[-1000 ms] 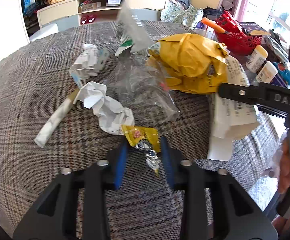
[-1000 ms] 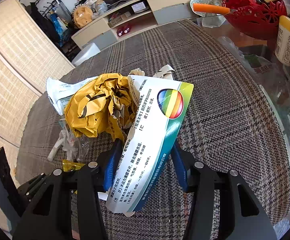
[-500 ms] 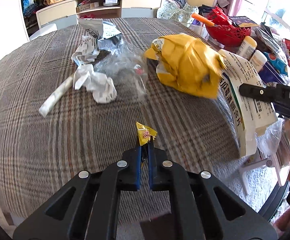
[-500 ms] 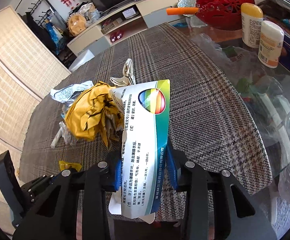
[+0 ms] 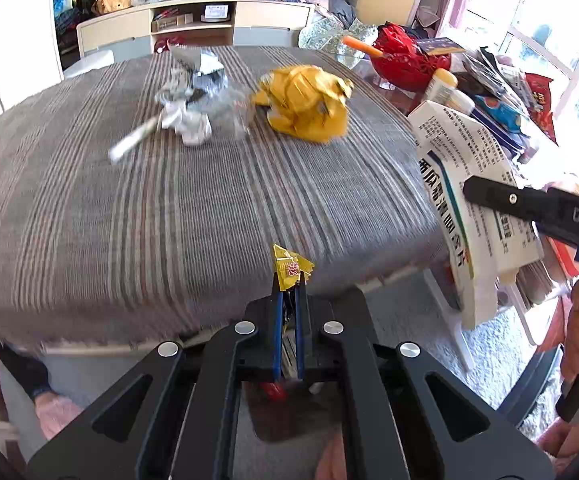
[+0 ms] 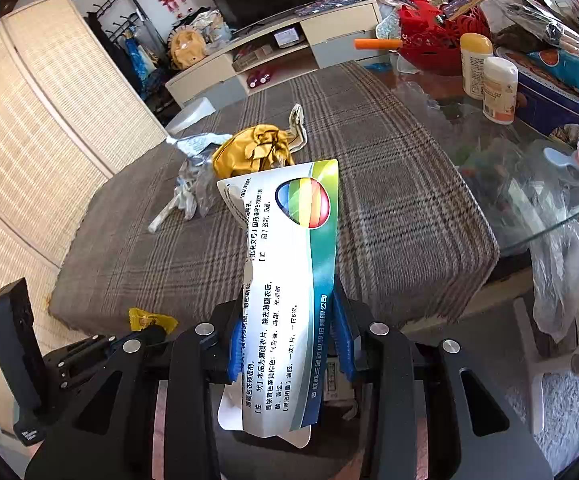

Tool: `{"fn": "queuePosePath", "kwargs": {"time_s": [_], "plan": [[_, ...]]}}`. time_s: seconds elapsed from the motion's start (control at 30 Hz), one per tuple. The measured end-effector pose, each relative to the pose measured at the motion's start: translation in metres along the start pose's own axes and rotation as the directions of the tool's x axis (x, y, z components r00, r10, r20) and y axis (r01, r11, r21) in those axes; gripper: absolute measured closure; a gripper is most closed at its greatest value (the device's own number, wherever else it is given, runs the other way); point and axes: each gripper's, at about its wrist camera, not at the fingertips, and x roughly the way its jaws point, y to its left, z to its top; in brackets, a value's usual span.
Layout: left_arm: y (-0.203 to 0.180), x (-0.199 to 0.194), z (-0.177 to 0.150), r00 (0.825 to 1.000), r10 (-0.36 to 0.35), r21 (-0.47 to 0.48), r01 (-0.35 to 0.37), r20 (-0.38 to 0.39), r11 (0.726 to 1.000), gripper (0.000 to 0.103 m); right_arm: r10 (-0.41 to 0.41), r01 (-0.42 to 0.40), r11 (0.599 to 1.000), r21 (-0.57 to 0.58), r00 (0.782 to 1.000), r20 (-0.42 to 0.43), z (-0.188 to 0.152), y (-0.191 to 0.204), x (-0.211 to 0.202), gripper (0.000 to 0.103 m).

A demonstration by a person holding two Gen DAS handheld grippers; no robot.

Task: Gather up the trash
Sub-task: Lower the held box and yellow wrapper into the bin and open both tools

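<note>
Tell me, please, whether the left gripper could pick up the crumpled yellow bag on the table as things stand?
Probably not yet. The left gripper has its jaws shut on a small yellow wrapper, so it is occupied, and it sits back past the table edge. The yellow bag itself lies uncovered on the tablecloth.

Left gripper (image 5: 288, 300), at 6 o'clock, jaws closed on a small yellow candy wrapper (image 5: 290, 268) held off the near edge of the plaid tablecloth (image 5: 169, 220). Crumpled white paper (image 5: 187, 122) with foil lies at 11 o'clock; a crumpled yellow bag (image 5: 307, 104) at 12 o'clock. At 3 o'clock, the right gripper (image 5: 529, 208) carries a printed white medicine box (image 5: 469, 184). A red basket (image 5: 405, 60) sits at 1 o'clock.
</note>
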Motion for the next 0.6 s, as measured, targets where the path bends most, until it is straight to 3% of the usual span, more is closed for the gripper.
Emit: {"fn": "queuePosePath", "kwargs": {"time_s": [0.33, 0.6], "plan": [[-0.013, -0.001, -0.070, 0.997, -0.051, -0.034, 0.049, -0.061, 0.998, 0.100, -0.027, 0.024, 0.999, -0.035, 0.995, -0.092, -0.074, -0.002, 0.005, 0.066], [-0.010, 0.047, -0.104, 0.983, -0.098, -0.092, 0.084, -0.156, 0.992, 0.100, -0.024, 0.022, 1.000, -0.015, 0.985, -0.173, -0.114, -0.012, 0.057, 0.066]]}}
